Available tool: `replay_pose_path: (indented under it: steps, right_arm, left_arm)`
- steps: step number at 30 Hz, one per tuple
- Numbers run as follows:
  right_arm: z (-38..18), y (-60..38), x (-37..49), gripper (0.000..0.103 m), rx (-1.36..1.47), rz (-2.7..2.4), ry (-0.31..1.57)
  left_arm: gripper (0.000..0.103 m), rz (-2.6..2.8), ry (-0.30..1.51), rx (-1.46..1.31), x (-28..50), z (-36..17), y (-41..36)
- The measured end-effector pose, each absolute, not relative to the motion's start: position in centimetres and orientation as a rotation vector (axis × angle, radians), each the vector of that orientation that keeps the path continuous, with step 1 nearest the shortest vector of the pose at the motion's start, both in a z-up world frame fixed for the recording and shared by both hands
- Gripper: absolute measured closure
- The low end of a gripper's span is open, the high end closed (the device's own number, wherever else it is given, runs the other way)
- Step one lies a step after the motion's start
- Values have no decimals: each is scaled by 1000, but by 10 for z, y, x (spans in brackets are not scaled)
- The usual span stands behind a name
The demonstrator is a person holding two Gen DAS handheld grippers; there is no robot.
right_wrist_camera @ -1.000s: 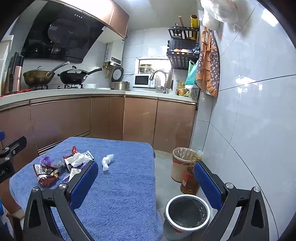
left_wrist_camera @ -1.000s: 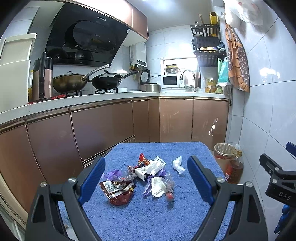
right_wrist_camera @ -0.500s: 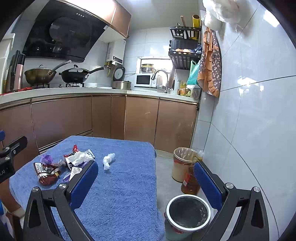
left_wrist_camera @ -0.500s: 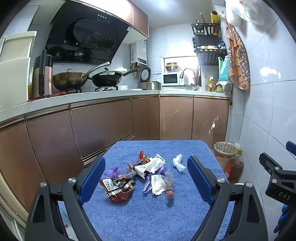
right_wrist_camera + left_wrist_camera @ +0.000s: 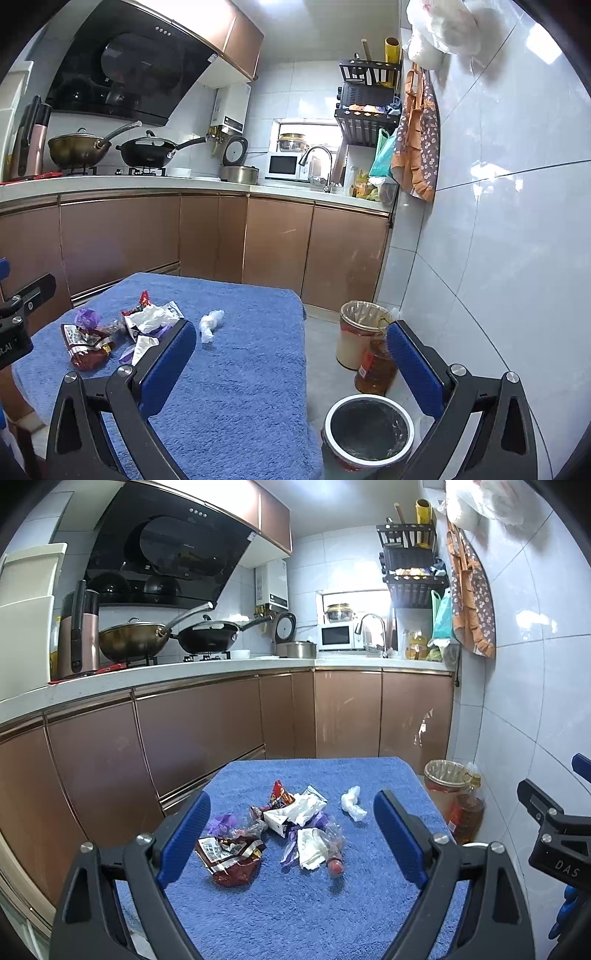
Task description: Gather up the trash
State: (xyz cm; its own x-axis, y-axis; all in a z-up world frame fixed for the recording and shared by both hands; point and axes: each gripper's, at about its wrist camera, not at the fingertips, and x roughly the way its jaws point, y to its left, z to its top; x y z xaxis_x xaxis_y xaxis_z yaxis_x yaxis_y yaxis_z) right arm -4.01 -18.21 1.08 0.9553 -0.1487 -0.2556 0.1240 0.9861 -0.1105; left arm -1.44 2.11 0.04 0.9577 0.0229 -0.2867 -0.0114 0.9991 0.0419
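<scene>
Left wrist view — left gripper (image 5: 291, 834) agape above trash (image 5: 273, 834)

Blue terry cloth (image 5: 295, 904) showing plain, no pattern. Dark red wrapper (image 5: 231, 860) showing white printed panel, lying at 9 o'clock of white crumpled paper (image 5: 310, 845). Purple wrapper (image 5: 221, 821) sitting at 11 o'clock of red one. White tissue wad (image 5: 211, 323) showing plain. Bin (image 5: 369, 430) showing white rim, black liner. Gripper pads (image 5: 184, 834) showing blue on black frames. Apron (image 5: 415, 147) showing orange with brown floral print.
</scene>
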Motion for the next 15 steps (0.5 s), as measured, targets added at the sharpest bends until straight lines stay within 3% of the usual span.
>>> replay_pose_path:
  steps: [15]
  right_arm:
    - [-39, -198, 23, 0, -15, 19, 481]
  left_arm:
    - [13, 35, 565, -19, 47, -54, 101]
